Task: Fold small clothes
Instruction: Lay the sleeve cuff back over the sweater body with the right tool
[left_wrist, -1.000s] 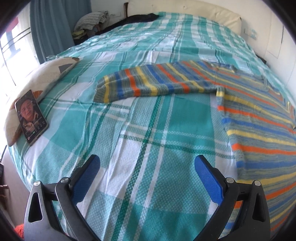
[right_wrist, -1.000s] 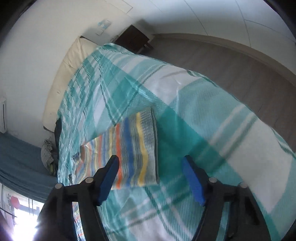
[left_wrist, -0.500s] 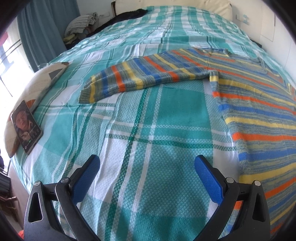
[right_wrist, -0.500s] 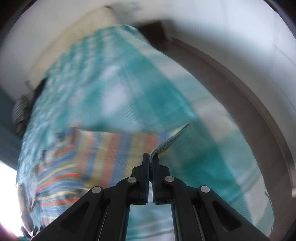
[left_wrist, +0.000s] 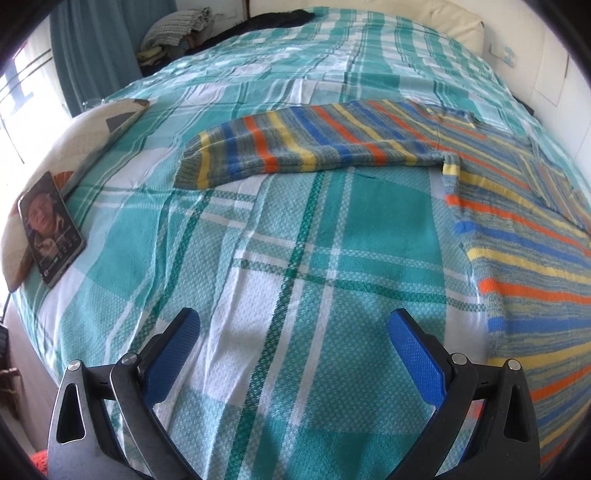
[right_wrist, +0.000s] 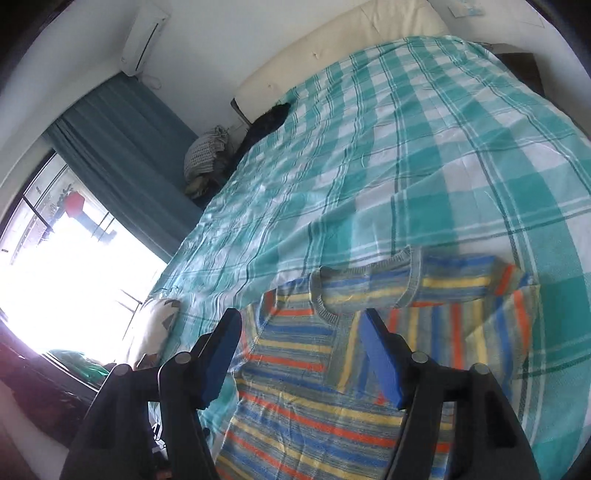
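A small striped knit sweater (left_wrist: 517, 236) in blue, orange, yellow and grey lies flat on the teal plaid bedspread (left_wrist: 280, 258). Its left sleeve (left_wrist: 295, 151) stretches out to the left. My left gripper (left_wrist: 293, 354) is open and empty, hovering over bare bedspread below that sleeve. In the right wrist view the sweater (right_wrist: 314, 398) lies just beyond my right gripper (right_wrist: 301, 354), which is open and empty above the chest. The right sleeve (right_wrist: 413, 288) is folded across the top, over the neckline.
A phone (left_wrist: 50, 227) with a lit screen leans on a cushion (left_wrist: 74, 147) at the bed's left edge. A pile of clothes (left_wrist: 170, 31) sits by the teal curtain. A cream headboard (right_wrist: 332, 55) and window (right_wrist: 55, 258) show in the right wrist view.
My right gripper was shut on the right sleeve's cuff, carried it across the sweater, and has let go and opened. My left gripper has shifted slightly and stays open.
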